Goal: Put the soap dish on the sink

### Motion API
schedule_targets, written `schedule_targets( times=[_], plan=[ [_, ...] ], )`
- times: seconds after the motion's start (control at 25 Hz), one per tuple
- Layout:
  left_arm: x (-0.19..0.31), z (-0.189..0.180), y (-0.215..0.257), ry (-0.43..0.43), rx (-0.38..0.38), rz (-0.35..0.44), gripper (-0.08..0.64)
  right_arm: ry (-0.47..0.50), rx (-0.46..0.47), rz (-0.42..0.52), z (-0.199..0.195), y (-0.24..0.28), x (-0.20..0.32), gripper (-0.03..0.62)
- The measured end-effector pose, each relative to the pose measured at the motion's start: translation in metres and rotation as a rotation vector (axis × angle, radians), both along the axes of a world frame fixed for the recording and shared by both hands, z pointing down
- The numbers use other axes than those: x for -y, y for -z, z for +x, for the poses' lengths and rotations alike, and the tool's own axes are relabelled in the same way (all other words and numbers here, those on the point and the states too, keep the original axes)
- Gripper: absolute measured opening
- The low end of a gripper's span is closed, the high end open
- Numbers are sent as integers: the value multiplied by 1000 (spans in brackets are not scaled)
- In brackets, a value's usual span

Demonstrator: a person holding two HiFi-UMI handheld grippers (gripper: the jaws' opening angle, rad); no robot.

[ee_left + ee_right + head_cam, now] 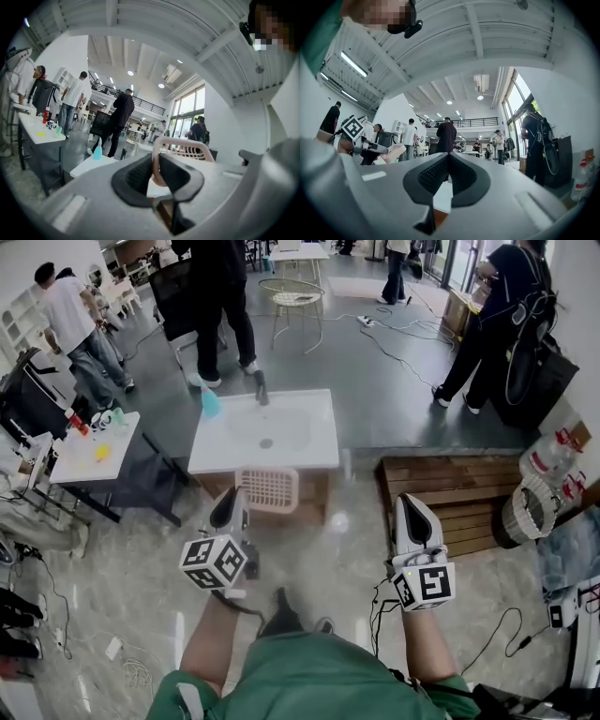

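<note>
The left gripper [234,505] is clamped on the rim of the soap dish [270,489], held up just before the sink [319,442]; the right gripper [414,510] is closed and empty, so apparently only the placing remains.

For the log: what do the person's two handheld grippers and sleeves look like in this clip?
The left gripper has black ribbed jaw pads on a pale grey body; the right gripper is a white tapered shell with matching black pads. Each carries a white cube with black square markers. A thin dark cable trails from the left one. The person wears a green short-sleeved top.
</note>
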State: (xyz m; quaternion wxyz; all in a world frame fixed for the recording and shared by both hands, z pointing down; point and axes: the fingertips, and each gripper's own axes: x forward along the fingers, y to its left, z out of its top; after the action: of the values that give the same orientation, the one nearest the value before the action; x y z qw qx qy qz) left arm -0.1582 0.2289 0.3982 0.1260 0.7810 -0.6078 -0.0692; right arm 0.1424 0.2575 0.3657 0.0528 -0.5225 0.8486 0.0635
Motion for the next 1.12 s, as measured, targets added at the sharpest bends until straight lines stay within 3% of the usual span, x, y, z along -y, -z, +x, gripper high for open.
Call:
schedule_targets(
  times=[0.24,0.52,1.12],
  plan=[
    [37,-3,-11,-8,-12,-19,45,-8,-22,-22,-3,-9,29,-9],
    [118,-13,-22,-51,-52,-21,44,-52,-53,-38,-15,-10,99,-9],
    [284,-106,-39,-112,-127,-48,44,-118,-97,-93,-103,-2,249,-9]
  ],
)
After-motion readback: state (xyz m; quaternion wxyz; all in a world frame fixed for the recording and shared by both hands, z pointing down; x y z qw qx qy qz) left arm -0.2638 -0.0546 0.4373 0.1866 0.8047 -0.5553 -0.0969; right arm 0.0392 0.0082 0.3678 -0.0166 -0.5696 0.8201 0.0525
